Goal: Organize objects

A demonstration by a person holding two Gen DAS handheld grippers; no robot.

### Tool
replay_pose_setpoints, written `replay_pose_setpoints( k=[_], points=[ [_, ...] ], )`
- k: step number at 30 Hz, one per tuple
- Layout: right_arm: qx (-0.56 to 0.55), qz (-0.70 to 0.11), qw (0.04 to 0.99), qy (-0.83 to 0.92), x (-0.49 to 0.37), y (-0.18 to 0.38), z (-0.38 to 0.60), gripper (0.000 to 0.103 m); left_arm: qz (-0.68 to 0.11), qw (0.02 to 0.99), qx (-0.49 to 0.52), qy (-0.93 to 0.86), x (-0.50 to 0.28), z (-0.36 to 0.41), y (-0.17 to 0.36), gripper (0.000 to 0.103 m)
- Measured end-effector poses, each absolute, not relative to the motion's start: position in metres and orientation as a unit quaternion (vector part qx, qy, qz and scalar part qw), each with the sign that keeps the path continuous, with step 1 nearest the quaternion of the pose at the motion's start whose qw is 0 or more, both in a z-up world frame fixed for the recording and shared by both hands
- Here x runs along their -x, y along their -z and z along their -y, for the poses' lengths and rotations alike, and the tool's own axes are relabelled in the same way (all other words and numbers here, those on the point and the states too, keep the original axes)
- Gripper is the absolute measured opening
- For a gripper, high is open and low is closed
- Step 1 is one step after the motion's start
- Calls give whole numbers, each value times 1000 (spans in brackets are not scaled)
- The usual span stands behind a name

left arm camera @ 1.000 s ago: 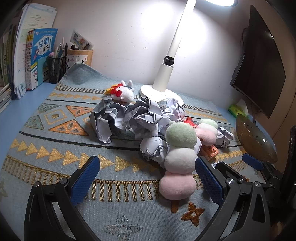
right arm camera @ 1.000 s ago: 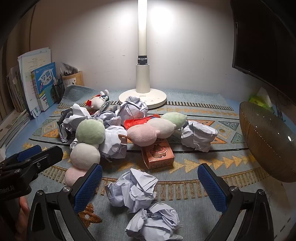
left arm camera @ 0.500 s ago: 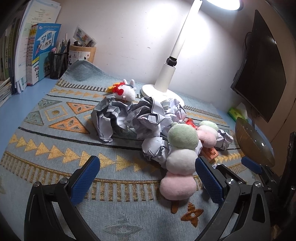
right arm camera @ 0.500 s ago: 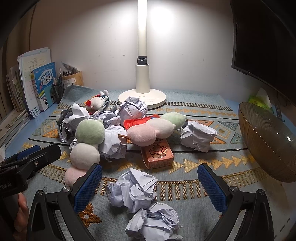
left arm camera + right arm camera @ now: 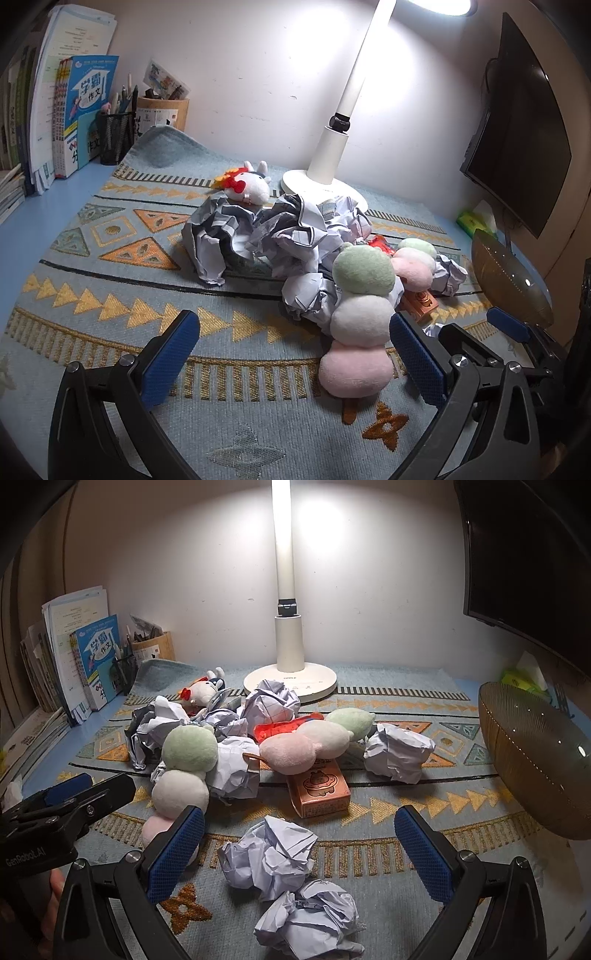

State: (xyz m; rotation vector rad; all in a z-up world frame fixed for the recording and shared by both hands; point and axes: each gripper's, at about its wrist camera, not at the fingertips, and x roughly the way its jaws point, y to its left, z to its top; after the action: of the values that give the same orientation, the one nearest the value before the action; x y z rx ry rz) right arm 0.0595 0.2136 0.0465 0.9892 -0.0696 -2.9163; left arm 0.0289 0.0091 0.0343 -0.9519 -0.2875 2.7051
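A heap lies on the patterned mat (image 5: 110,295): crumpled paper balls (image 5: 291,236), a three-ball dango plush (image 5: 360,325), a second dango plush (image 5: 314,742), an orange carton (image 5: 319,790) and a small white plush with a red bow (image 5: 247,186). My left gripper (image 5: 295,354) is open and empty; the near dango plush sits by its right finger. My right gripper (image 5: 299,853) is open and empty, with two loose paper balls (image 5: 269,853) between its fingers. The left gripper also shows in the right wrist view (image 5: 70,805).
A white desk lamp (image 5: 290,679) stands behind the heap. A brown ribbed bowl (image 5: 535,760) lies tilted at the right. Books (image 5: 74,110) and pen holders (image 5: 118,136) stand at the back left. A dark monitor (image 5: 524,122) hangs on the right.
The left wrist view has shifted a little towards the heap and slightly leftward. The right gripper has barely moved. Both stay open and empty.
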Motion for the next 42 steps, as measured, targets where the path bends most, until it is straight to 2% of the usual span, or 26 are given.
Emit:
replay_pose_setpoints(
  k=[5, 9, 13, 14, 17, 18, 19, 21, 22, 24, 26, 34, 39, 42],
  points=[
    [-338, 102, 67, 933, -61, -51, -251, 103, 89, 140, 327, -930, -31, -12, -36, 102],
    [-354, 51, 66, 932, -74, -57, -258, 103, 63, 187, 346, -917, -30, -29, -38, 102],
    [-384, 22, 104, 917, -91, -47, -246, 102, 33, 172, 374, -910, -24, -56, -36, 100],
    [-383, 13, 109, 917, -97, -44, -242, 100, 38, 181, 381, -906, -23, -60, -35, 96],
    [-389, -17, 107, 915, -102, -32, -230, 96, 42, 181, 389, -902, -25, -67, -31, 96],
    [-395, -16, 105, 913, -100, -29, -228, 92, 39, 172, 392, -903, -24, -69, -30, 95],
    [-401, -10, 105, 910, -96, -26, -228, 83, 41, 167, 397, -902, -22, -71, -29, 93],
    [-415, 2, 99, 904, -88, -21, -228, 71, 56, 170, 416, -892, -15, -72, -25, 86],
    [-423, 3, 97, 901, -85, -18, -227, 58, 63, 168, 425, -887, -11, -73, -22, 81],
    [-419, -1, 96, 903, -88, -19, -226, 53, 62, 162, 436, -883, -7, -77, -16, 58],
    [-413, -5, 94, 906, -95, -27, -228, 52, 53, 158, 441, -882, -10, -78, -13, 42],
    [-394, 39, 99, 913, -113, -50, -249, 52, 78, 176, 411, -891, -54, -42, -34, 41],
    [-405, 58, 79, 909, -106, -30, -264, 52, 73, 158, 413, -894, -77, -26, -35, 41],
    [-410, 105, 99, 901, -108, -22, -275, 52, 88, 155, 423, -889, -86, -20, -28, 41]
  ],
)
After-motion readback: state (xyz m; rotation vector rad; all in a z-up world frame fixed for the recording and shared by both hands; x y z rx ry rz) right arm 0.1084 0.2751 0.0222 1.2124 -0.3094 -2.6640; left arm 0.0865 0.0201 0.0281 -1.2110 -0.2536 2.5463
